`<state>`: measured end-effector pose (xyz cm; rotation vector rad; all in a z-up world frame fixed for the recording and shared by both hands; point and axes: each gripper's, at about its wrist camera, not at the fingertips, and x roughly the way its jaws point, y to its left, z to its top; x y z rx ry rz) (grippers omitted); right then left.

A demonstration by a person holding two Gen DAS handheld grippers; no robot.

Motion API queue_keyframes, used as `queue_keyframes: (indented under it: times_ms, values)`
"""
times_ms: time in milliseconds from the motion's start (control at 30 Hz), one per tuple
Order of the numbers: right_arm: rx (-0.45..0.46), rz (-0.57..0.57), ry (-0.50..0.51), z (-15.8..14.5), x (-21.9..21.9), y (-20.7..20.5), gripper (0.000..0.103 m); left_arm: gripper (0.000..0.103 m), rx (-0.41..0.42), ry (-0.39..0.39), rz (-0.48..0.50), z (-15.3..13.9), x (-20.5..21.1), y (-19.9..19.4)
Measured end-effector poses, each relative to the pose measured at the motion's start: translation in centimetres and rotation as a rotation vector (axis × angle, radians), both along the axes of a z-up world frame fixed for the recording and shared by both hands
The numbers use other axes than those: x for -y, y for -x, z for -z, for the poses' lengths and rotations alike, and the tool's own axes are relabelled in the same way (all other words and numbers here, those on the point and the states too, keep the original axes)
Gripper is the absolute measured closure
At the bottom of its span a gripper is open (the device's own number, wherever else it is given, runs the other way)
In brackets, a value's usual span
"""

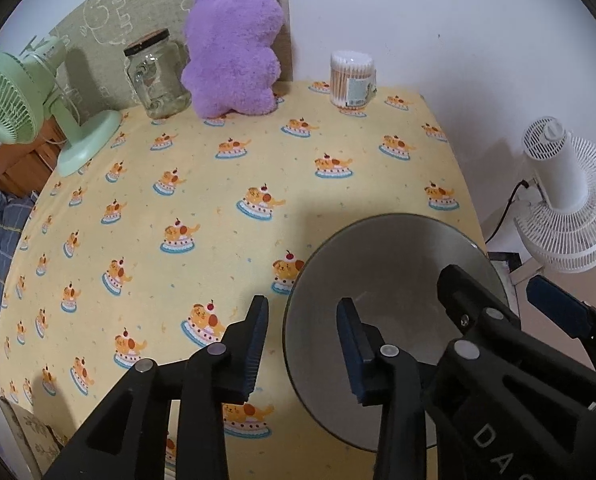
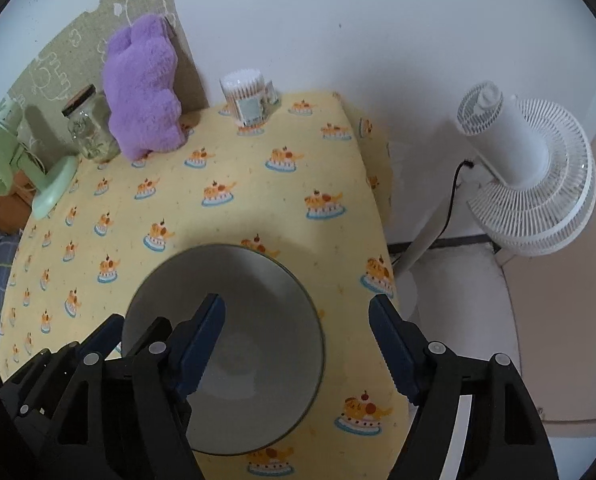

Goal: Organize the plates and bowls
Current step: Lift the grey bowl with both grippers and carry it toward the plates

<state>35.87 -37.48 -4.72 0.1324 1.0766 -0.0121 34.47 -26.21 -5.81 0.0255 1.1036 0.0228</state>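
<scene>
Grey bowl is sitting on the table, near its right edge. Left tongs are straddling the bowl's left rim, slightly open, pads not pressing. Right tongs are gaping wide over its right rim, gripping nothing.

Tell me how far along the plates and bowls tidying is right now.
Done: the round grey bowl sits on the yellow patterned tablecloth. In hand: nothing; the left tool and right tool both straddle its rim, open. Left: a pale patterned dish at the near left edge is untouched.
</scene>
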Motion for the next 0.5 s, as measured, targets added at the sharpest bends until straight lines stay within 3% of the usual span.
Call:
queue_keyframes:
  times_ms: [100, 233, 300, 367, 500]
  values:
    - [-0.013, 0.005, -0.001, 0.6, 0.2, -0.1, 0.026, 0.067, -0.012, 0.0, 0.001, 0.6, 0.2, -0.1]
    - [-0.052, 0.013, -0.006, 1.7, 0.4, -0.3, 0.053, 0.071, -0.029, -0.013, 0.001, 1.4, 0.5, -0.2]
    - [-0.077, 0.011, -0.018, 2.3, 0.5, -0.4, 0.067, 0.081, -0.035, -0.013, 0.003, 1.6, 0.5, -0.2]
    - [-0.087, 0.004, -0.019, 2.7, 0.5, -0.5, 0.083, 0.085, -0.033, -0.024, 0.0, 1.7, 0.5, -0.2]
    - [-0.091, -0.008, -0.018, 2.7, 0.3, -0.6, 0.083, 0.085, -0.035, -0.023, 0.0, 1.8, 0.4, -0.3]
